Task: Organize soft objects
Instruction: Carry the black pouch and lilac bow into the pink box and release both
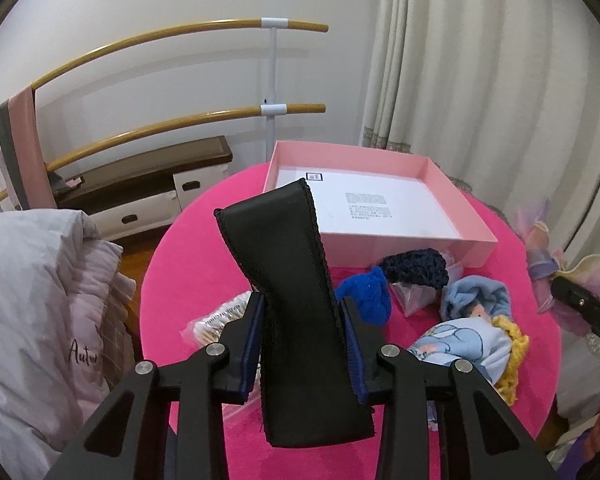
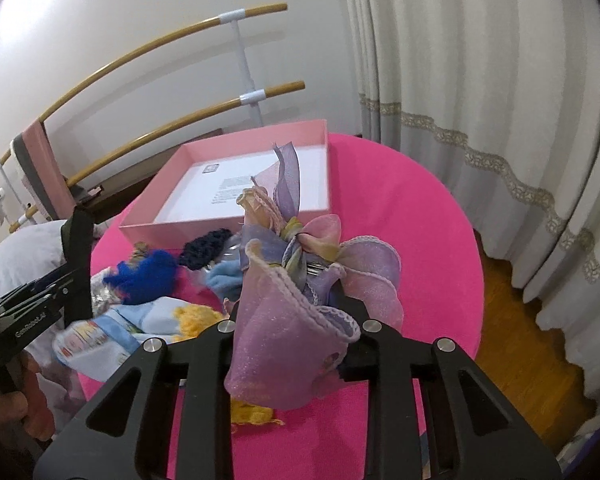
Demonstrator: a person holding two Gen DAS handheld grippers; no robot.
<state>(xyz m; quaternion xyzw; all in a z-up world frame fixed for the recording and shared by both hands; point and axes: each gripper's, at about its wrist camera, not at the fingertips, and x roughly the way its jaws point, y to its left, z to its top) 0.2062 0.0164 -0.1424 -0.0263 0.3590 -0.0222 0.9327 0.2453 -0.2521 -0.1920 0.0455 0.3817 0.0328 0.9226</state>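
Note:
My left gripper [image 1: 302, 320] is shut on a black fabric band [image 1: 284, 264], held upright above the round pink table [image 1: 204, 232]. My right gripper [image 2: 296, 312] is shut on a pink and purple organza bow [image 2: 296, 280], lifted over the table's right side. An open pink box [image 1: 384, 216] with a white floor stands at the back of the table; it also shows in the right wrist view [image 2: 236, 184]. Loose soft things lie in front of it: a blue knit piece [image 1: 366, 296], a dark navy crochet band [image 1: 416, 268], light blue cloth [image 1: 476, 296] and a yellow crochet piece [image 1: 512, 356].
A clear packet [image 1: 216, 324] lies at the table's left. A bed with grey and pink bedding [image 1: 32, 292] is left of the table. A wooden barre rack [image 1: 180, 120] and low bench [image 1: 148, 168] stand behind. Curtains [image 2: 480, 100] hang at the right.

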